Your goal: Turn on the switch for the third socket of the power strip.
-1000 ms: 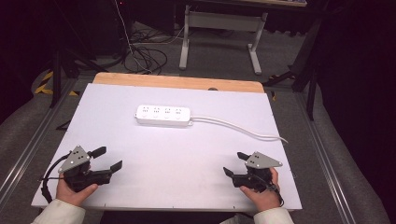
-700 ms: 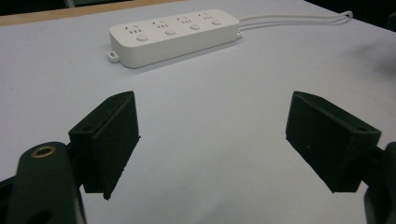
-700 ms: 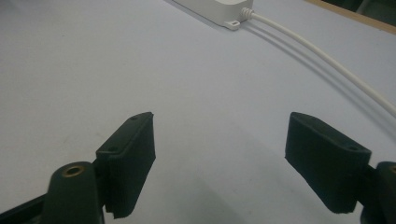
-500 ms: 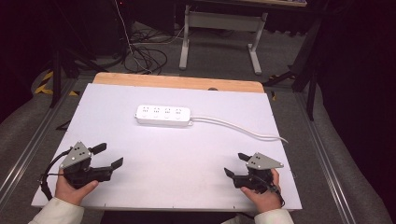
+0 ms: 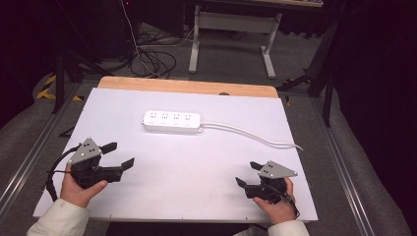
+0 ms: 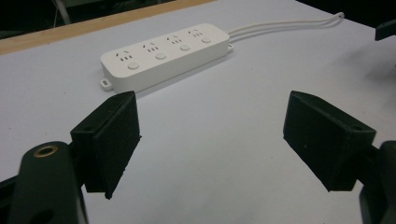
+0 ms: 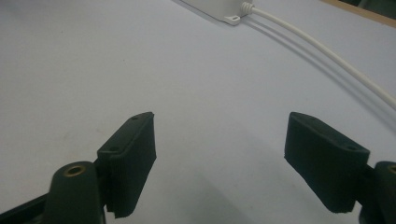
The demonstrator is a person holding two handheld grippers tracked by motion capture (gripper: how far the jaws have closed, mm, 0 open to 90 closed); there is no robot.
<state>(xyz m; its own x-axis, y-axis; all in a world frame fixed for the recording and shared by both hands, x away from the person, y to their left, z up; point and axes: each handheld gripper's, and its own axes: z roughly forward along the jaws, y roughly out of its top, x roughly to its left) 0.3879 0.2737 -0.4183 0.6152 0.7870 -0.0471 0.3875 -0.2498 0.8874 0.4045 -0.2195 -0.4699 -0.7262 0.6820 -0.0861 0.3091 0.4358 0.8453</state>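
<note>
**Both grippers poised, power strip waiting at the far side**

The white worktop [image 5: 196, 167] spreads wide, bare across its near half, with a wooden strip along its far edge. Far of centre lies the white power strip [image 5: 172, 121], flat, sockets up, long side running left to right. Its white cable [image 5: 255, 135] trails off the right end and snakes toward the right edge of the worktop.

Down at the near left, the left gripper [image 5: 118, 156] sits low in the person's hand, its fingers spread wide with nothing between them — the left gripper view looks between the fingers toward the strip [image 6: 163, 53], well apart from them. Near right, the right gripper [image 5: 247, 173] is parted just as wide and empty, angled toward the cable end of the strip [image 7: 219, 10].

Now the risks, as I judge them. The strip is light and smooth, so a one-sided touch could skate it across the worktop. The cable is the trap — a finger coming in from the right could snag it and swing the whole strip round. And closing on the rounded edge, not square across the body, could let it squirt out.
</note>
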